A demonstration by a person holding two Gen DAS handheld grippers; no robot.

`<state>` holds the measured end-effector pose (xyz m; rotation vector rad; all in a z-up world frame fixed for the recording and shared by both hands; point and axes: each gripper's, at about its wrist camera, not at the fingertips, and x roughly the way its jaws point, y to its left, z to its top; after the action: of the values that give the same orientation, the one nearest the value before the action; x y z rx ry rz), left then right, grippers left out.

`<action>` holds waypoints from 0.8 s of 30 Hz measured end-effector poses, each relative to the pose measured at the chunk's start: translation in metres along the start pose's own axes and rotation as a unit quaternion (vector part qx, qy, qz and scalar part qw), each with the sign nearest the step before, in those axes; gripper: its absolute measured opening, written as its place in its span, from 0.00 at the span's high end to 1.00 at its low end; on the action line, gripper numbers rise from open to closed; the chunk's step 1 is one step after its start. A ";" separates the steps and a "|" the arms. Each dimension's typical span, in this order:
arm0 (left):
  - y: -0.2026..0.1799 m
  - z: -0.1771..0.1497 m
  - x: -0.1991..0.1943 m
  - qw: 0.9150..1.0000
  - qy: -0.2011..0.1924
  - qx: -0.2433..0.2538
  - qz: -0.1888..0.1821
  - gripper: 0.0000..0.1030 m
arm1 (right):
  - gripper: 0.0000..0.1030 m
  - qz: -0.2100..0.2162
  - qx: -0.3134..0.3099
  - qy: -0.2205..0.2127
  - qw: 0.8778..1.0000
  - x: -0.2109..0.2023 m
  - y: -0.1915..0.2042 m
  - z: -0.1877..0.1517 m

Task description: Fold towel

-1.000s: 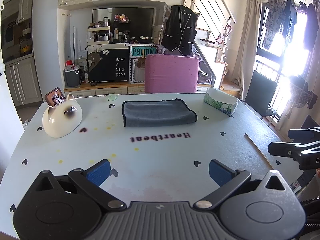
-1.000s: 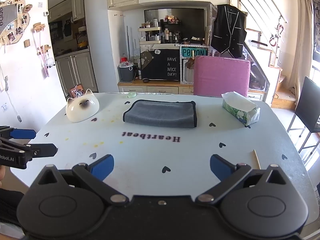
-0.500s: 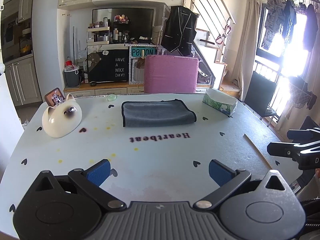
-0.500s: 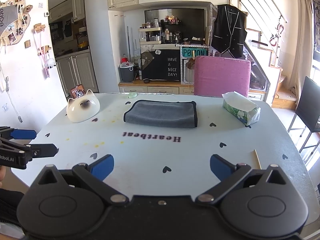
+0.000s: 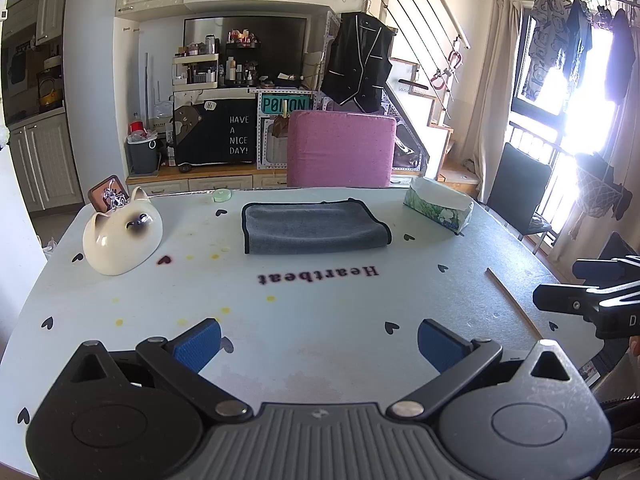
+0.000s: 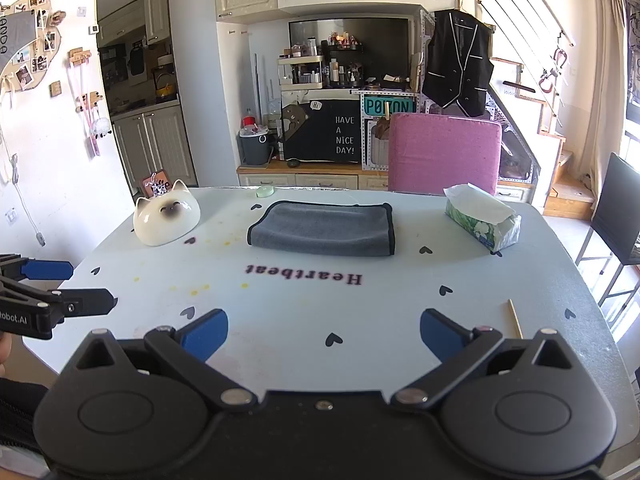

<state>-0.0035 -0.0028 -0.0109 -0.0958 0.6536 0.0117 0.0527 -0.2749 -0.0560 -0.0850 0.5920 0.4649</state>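
Observation:
A grey towel (image 5: 312,227) with a dark edge lies folded in a flat rectangle at the far middle of the white table; it also shows in the right wrist view (image 6: 324,229). My left gripper (image 5: 318,346) is open and empty, low over the table's near edge, far from the towel. My right gripper (image 6: 324,334) is open and empty, also near the front edge. Each gripper shows at the side of the other's view: the right one (image 5: 592,292) and the left one (image 6: 52,288).
A white cat-shaped ceramic holder (image 5: 122,236) stands at the far left. A tissue box (image 5: 438,210) lies at the far right. A thin wooden stick (image 5: 514,308) lies near the right edge. A pink chair (image 5: 340,152) stands behind the table.
Almost nothing has changed; both grippers stay open near the front edge, with only a slight drift of the views.

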 end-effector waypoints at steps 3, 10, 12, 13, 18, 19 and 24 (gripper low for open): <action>0.000 0.000 0.000 1.000 0.000 0.000 0.000 0.00 | 0.01 0.000 0.000 0.000 1.000 0.000 0.000 0.000; 0.000 0.000 0.000 1.000 0.000 0.000 0.000 0.00 | 0.01 0.000 0.000 0.000 1.000 0.000 0.000 0.000; 0.000 -0.001 0.000 1.000 0.000 0.000 0.000 0.00 | 0.01 0.000 0.000 0.000 1.000 0.000 0.000 0.000; 0.000 -0.001 0.000 1.000 0.000 0.000 0.000 0.00 | 0.01 0.001 0.001 0.000 1.000 0.000 0.000 0.000; -0.001 -0.003 0.000 1.000 0.000 -0.001 -0.001 0.00 | 0.01 0.001 0.001 0.000 1.000 0.000 -0.001 -0.001; -0.002 -0.003 0.000 1.000 0.000 -0.001 -0.001 0.00 | 0.01 0.001 0.001 0.000 1.000 0.000 0.000 0.000; -0.003 -0.003 0.001 1.000 0.000 -0.001 -0.003 0.00 | 0.01 0.001 0.000 -0.002 1.000 0.000 0.000 -0.001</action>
<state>-0.0044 -0.0058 -0.0142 -0.1004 0.6541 0.0072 0.0523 -0.2748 -0.0567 -0.0827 0.5889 0.4668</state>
